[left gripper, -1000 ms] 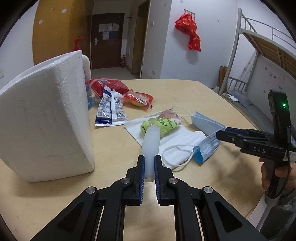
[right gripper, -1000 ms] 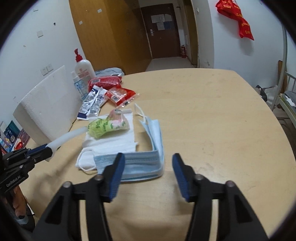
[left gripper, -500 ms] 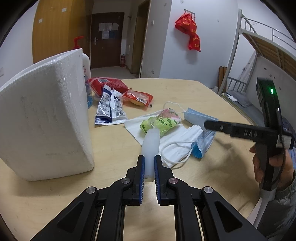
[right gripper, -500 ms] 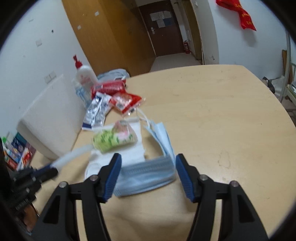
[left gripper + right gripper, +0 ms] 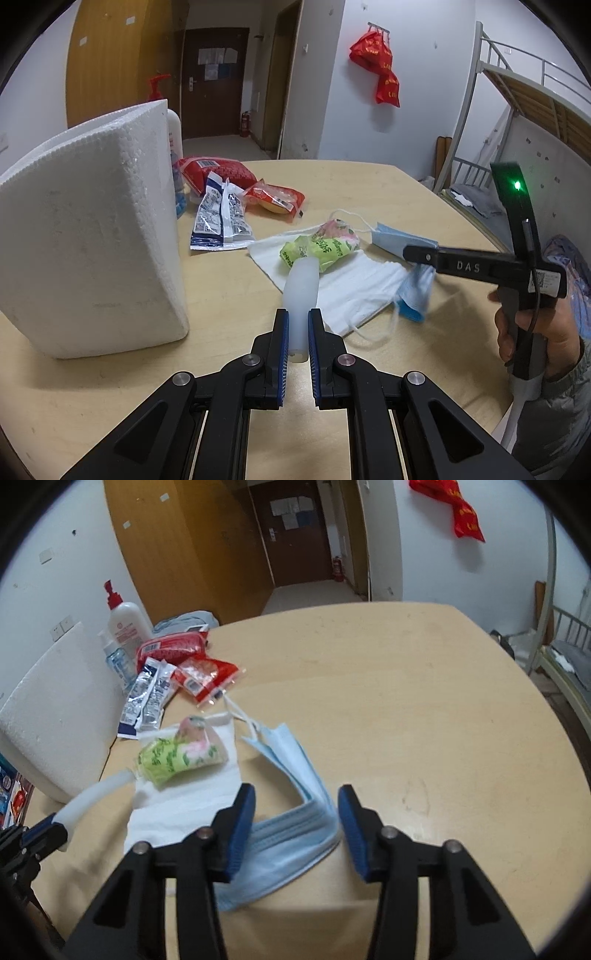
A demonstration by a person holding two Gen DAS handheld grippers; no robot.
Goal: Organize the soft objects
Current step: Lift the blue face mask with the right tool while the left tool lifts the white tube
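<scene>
The left gripper (image 5: 298,334) is closed on a white tube (image 5: 300,291), which sticks out forward between its blue pads toward the green packet (image 5: 320,246). The green packet lies on a white mask (image 5: 356,288) spread flat on the wooden table (image 5: 369,184).

The right gripper (image 5: 296,814) is spread wide, with the blue masks (image 5: 295,786) between its fingers (image 5: 242,818); neither finger is seen pressing the fabric. In the left wrist view the near end of the blue masks (image 5: 415,291) hangs off the table just below the right gripper (image 5: 419,254), and the far end lies flat on the table. Whether the fabric rests on a finger cannot be told.

A white foam block (image 5: 88,236) stands at the left of the table. Beyond it stands a pump bottle (image 5: 125,622). Red snack bags (image 5: 275,197) and blue-and-white sachets (image 5: 219,218) lie at the far left, well apart from the masks.
</scene>
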